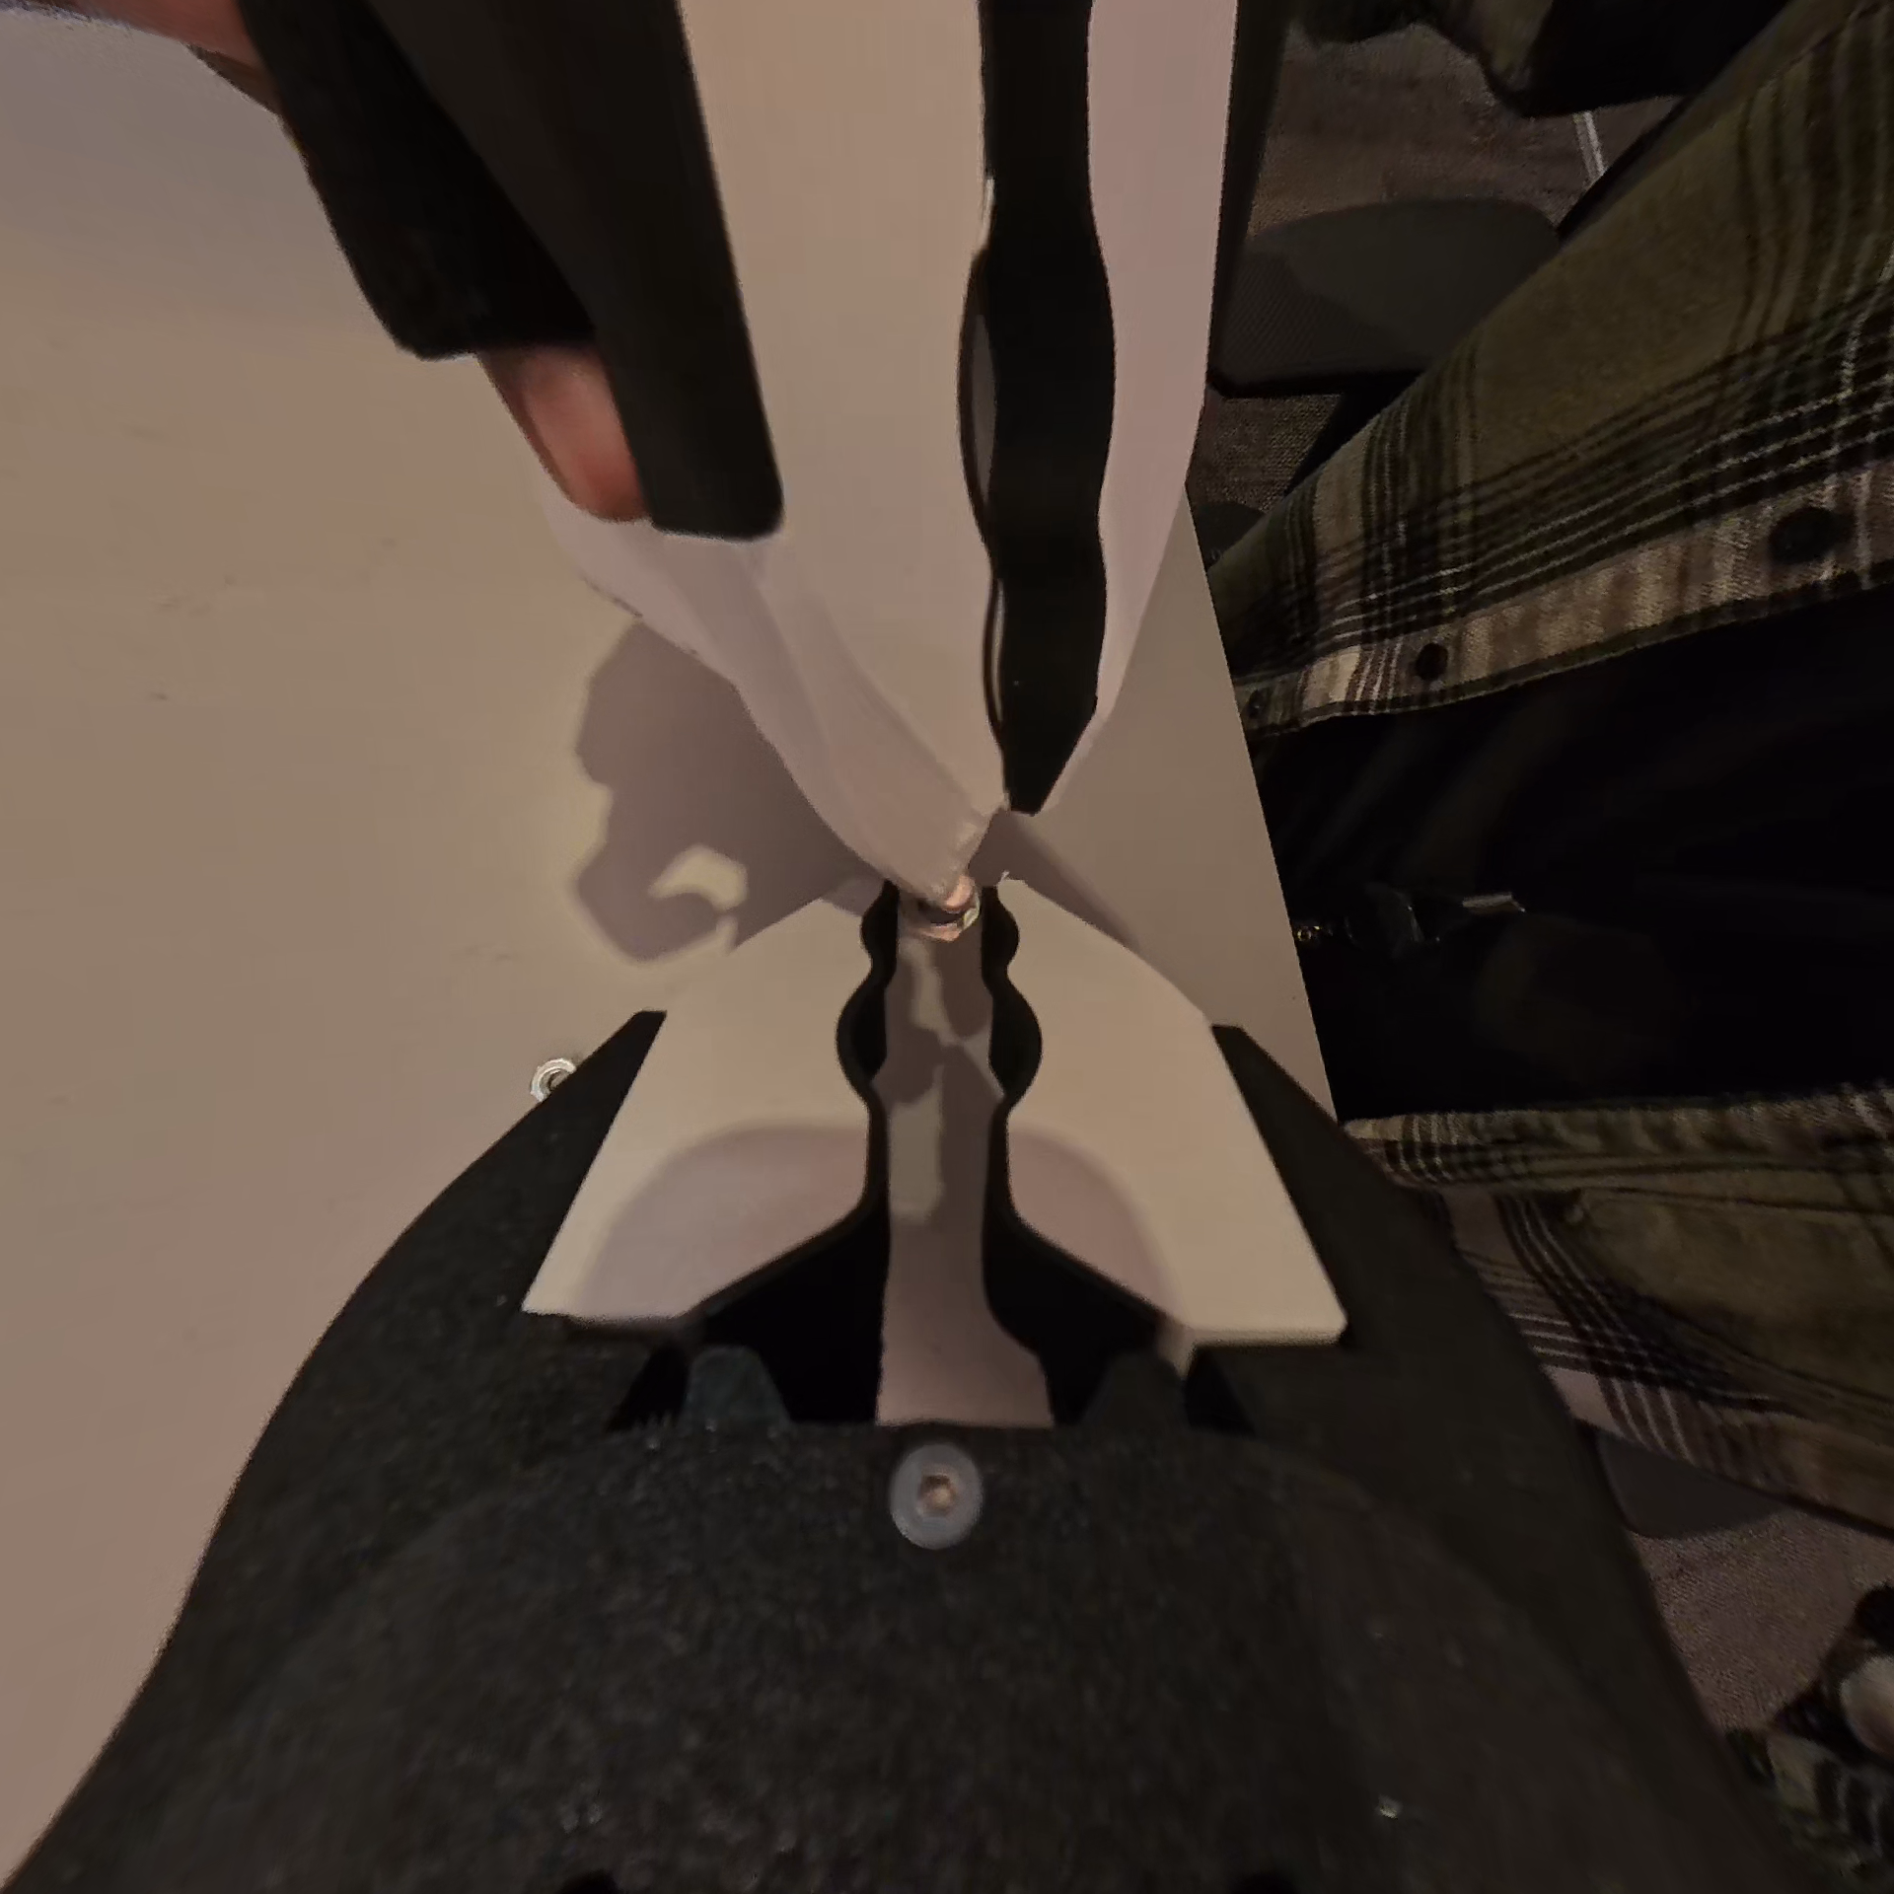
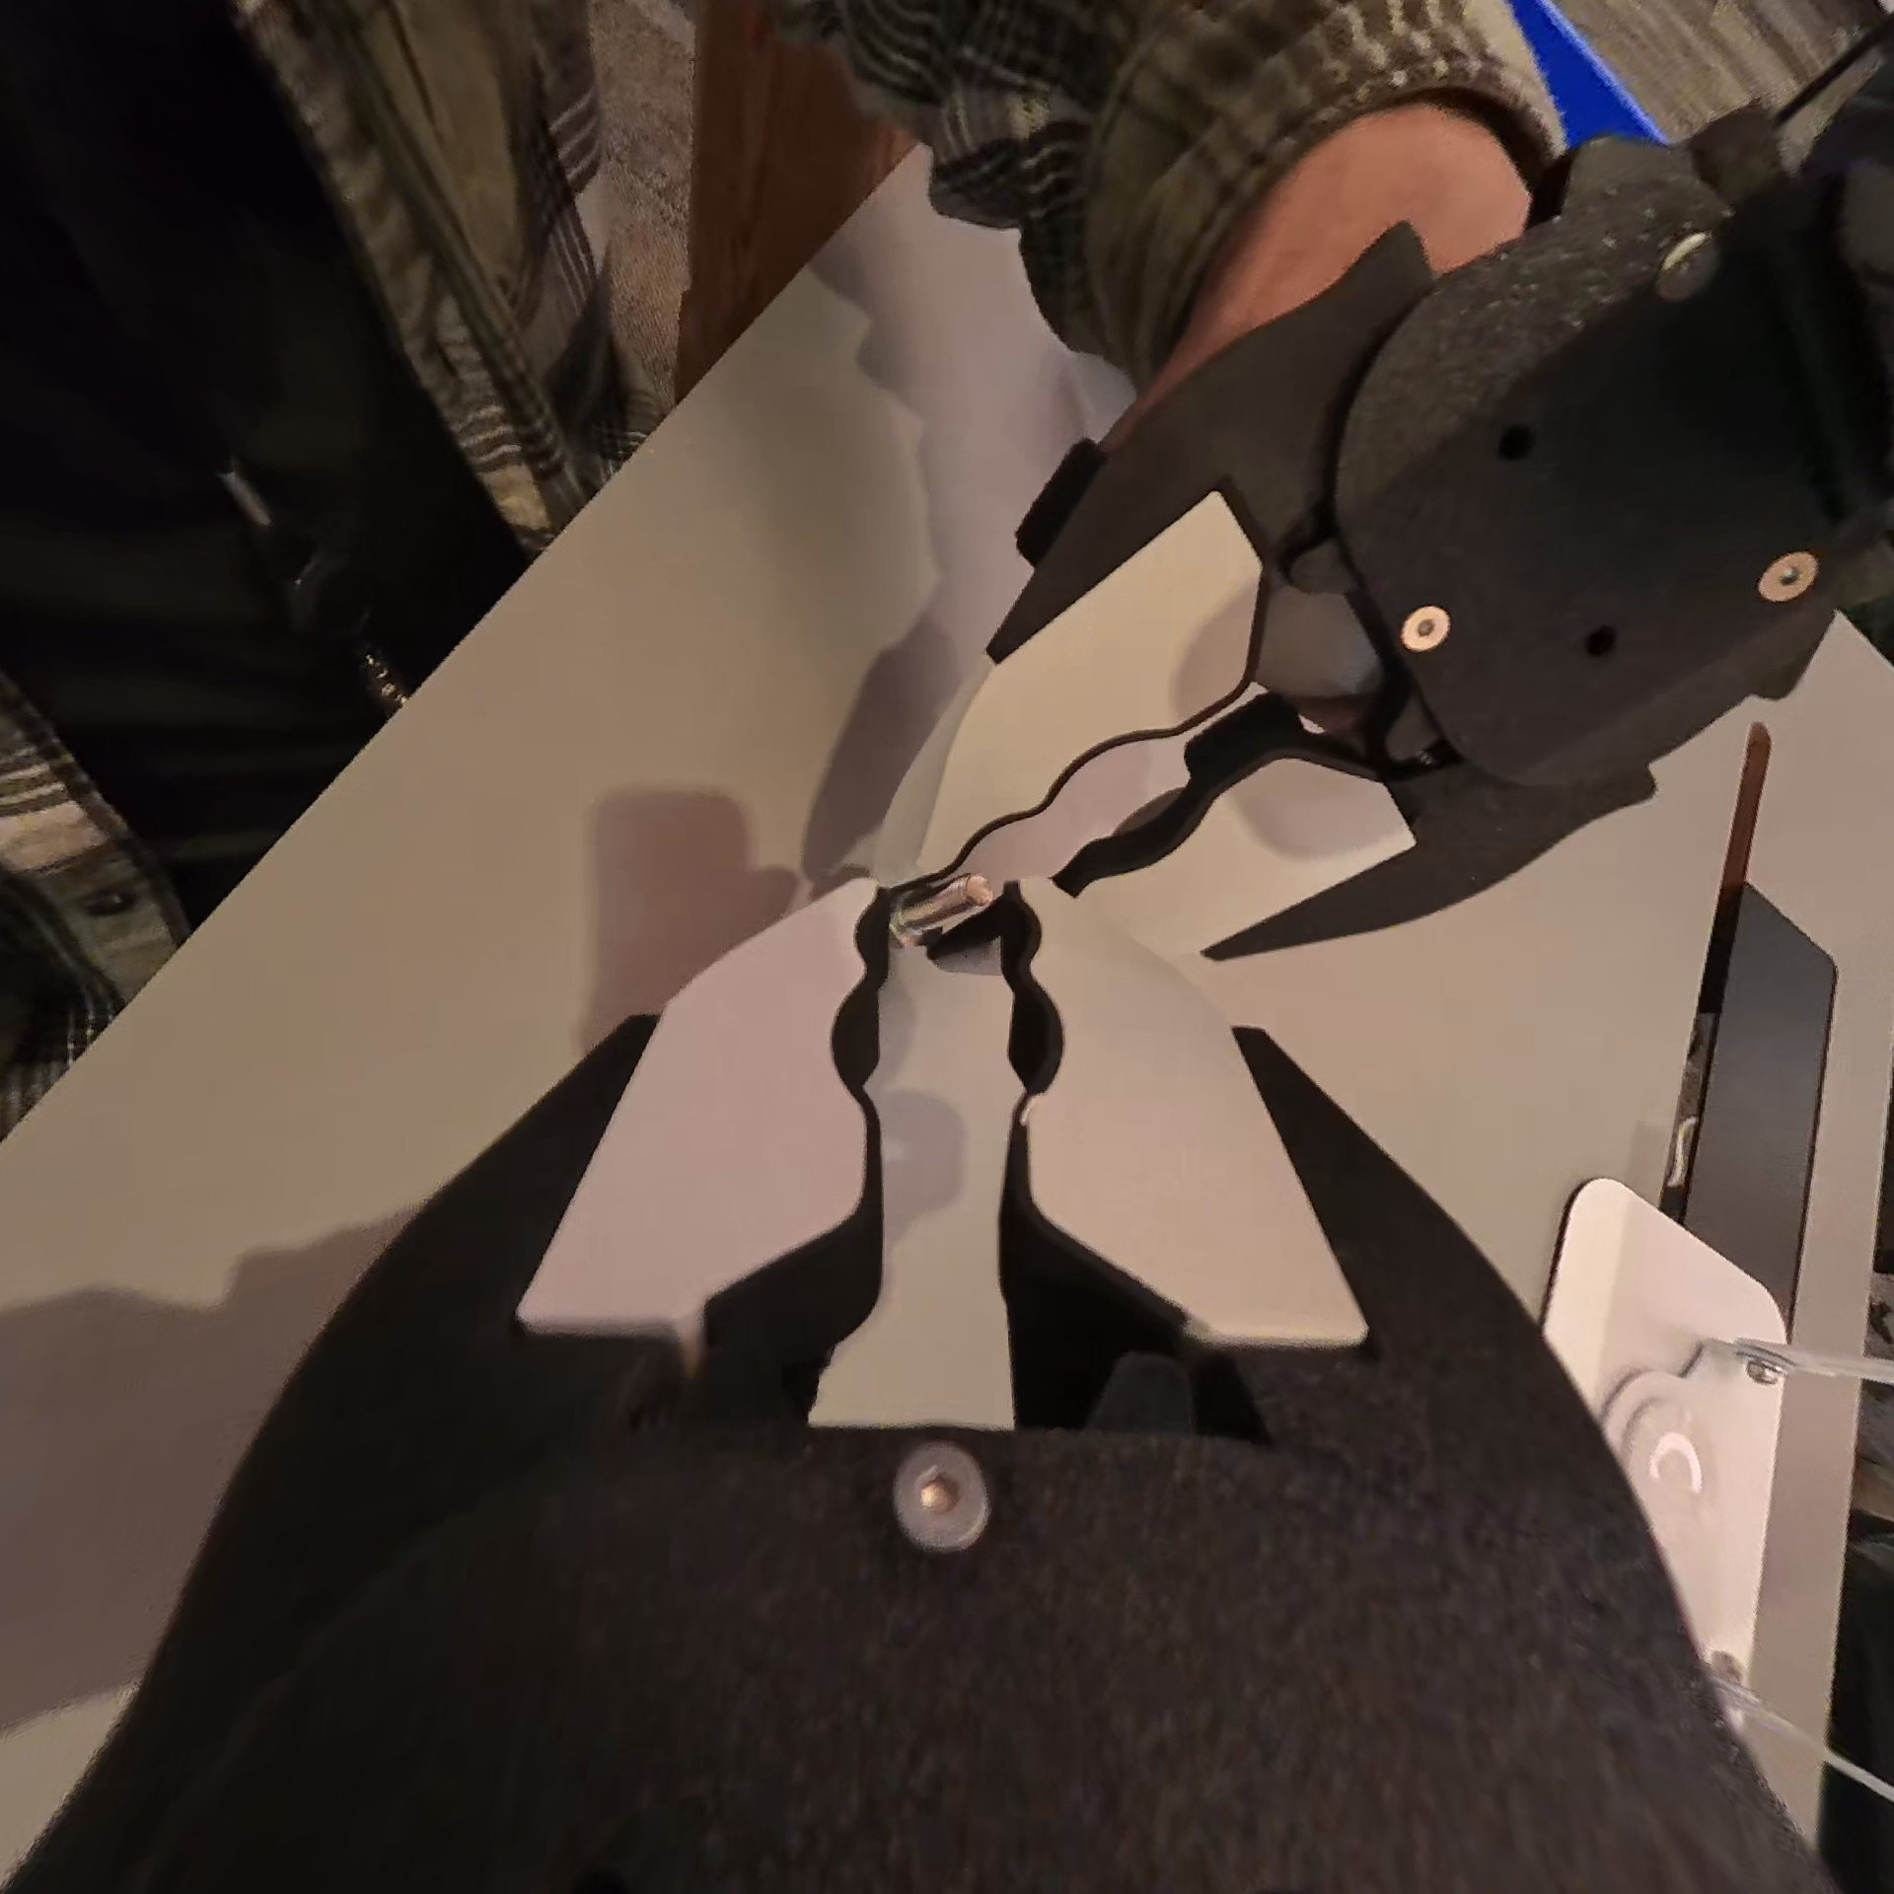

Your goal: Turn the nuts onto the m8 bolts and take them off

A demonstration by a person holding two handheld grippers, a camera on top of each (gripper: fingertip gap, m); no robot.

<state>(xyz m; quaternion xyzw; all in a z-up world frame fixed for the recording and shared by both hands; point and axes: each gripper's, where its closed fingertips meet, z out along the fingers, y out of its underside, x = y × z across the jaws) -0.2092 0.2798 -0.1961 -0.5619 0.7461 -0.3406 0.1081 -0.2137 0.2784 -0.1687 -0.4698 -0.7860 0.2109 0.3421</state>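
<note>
A short silver bolt [image 2: 943,904] with a nut [image 2: 904,928] on it hangs just above the pale table [image 2: 461,922]. My left gripper [image 1: 941,917] is shut on the bolt [image 1: 955,907]. In the right wrist view it [image 2: 982,881] comes in from the upper right. My right gripper [image 2: 948,902] is open around the nut. Its left fingertip [image 2: 876,922] touches the nut, and a dark gap shows on the other side. In the left wrist view the right gripper [image 1: 984,842] comes down from the top, one white finger over the bolt.
A loose nut [image 1: 548,1076] lies on the table [image 1: 256,717] left of my left gripper. A person in a plaid shirt [image 1: 1589,461] sits at the table's edge. A white stand [image 2: 1660,1384] and a dark slab [image 2: 1763,1076] lie at the right.
</note>
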